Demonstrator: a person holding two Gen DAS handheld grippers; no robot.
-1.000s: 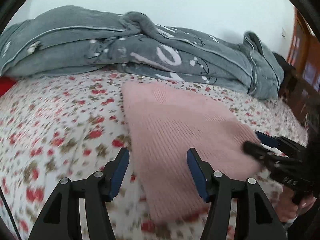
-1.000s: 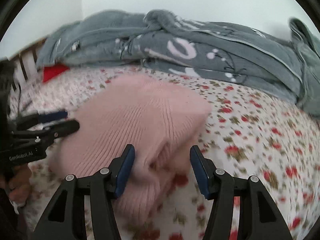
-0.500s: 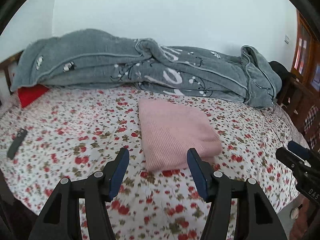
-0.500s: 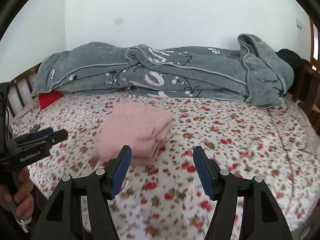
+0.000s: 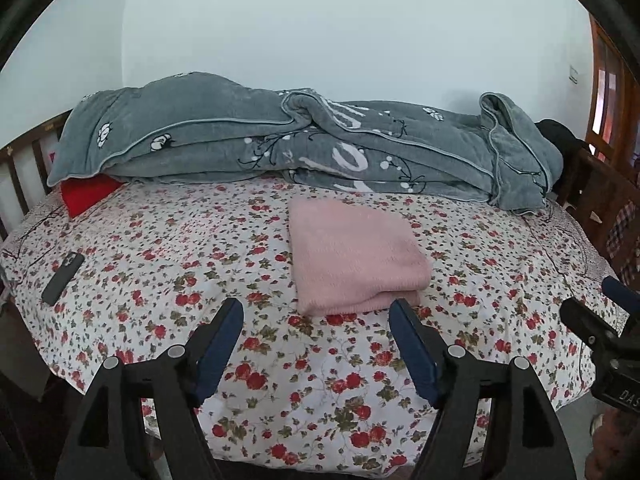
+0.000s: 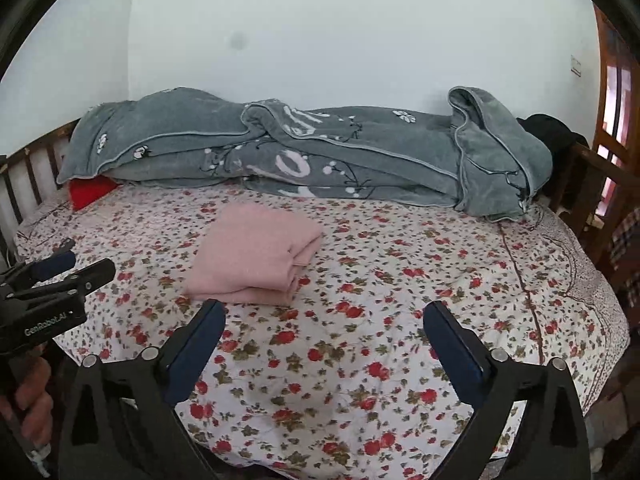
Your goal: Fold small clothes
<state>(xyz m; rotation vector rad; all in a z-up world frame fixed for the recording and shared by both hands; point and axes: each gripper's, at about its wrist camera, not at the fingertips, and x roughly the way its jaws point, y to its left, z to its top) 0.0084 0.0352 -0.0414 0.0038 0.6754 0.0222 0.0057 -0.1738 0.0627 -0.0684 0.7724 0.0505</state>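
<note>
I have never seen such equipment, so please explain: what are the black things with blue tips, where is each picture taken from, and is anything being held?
They are hand-held tongs, one in each of a person's hands, each with a camera looking along its two fingers. One picture is from the left tongs, the other from the right tongs. Both show a bed with a flowered sheet. On it lie a folded pink garment, a grey blanket, a red cushion and a dark phone. Both tongs are opening and hold nothing.

Near bed (image 5: pixel 320 392): bare sheet, free passage.
Middle: folded sweater (image 5: pixel 352 256) in the way.
Far edge: blanket (image 5: pixel 280 148) blocks.
Left: phone (image 5: pixel 63 278).
</note>
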